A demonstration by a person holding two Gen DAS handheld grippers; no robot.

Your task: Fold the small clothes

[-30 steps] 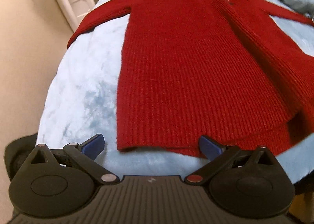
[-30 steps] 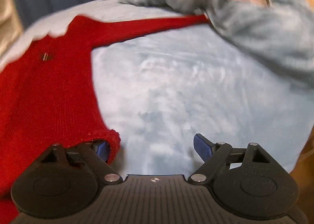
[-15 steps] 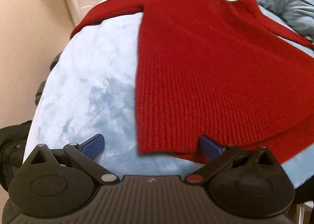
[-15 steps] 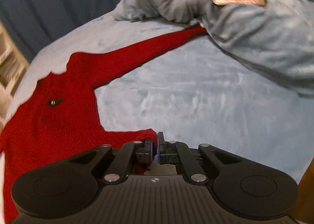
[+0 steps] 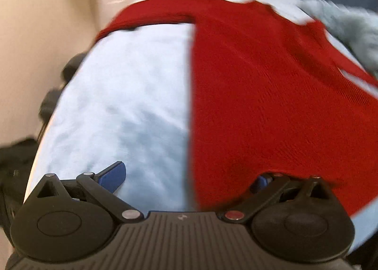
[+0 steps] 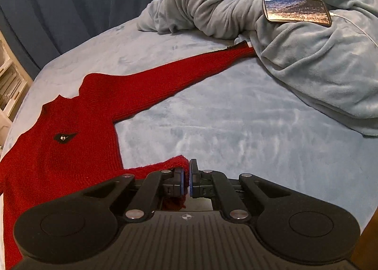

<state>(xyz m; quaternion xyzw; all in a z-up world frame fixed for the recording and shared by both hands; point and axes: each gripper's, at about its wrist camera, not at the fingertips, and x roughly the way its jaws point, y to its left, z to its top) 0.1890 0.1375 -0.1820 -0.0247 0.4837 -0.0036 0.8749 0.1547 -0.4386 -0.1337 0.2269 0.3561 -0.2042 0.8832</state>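
Two grippers work over a bed [image 6: 236, 132] covered in pale blue plush, where a red sweater [image 6: 61, 151] lies spread flat. In the right wrist view, the right gripper [image 6: 186, 176] has its fingers pressed together on the sweater's bottom corner, a small bunch of red knit pinched between the blue pads and lifted a little off the bed. From that pinch the sweater runs off toward nine o'clock, its body filling the left of the view, with a small dark badge [image 6: 64, 137] on the chest. One sleeve [image 6: 179, 71] stretches away toward one o'clock, and its cuff touches the edge of a rumpled grey-blue blanket [image 6: 307, 57] heaped at the far right. A phone [image 6: 296, 11] lies face up on top of that blanket with a thin white cable leaving it at three o'clock. In the left wrist view, which is blurred, the left gripper [image 5: 186, 177] has its fingers spread wide and holds nothing: the left pad sits over bare bedcover, while the right pad is partly hidden at the sweater's hem [image 5: 271, 170]. Whether that pad touches the knit cannot be told. The sweater's other sleeve [image 5: 151, 15] runs toward eleven o'clock, to the bed's edge.
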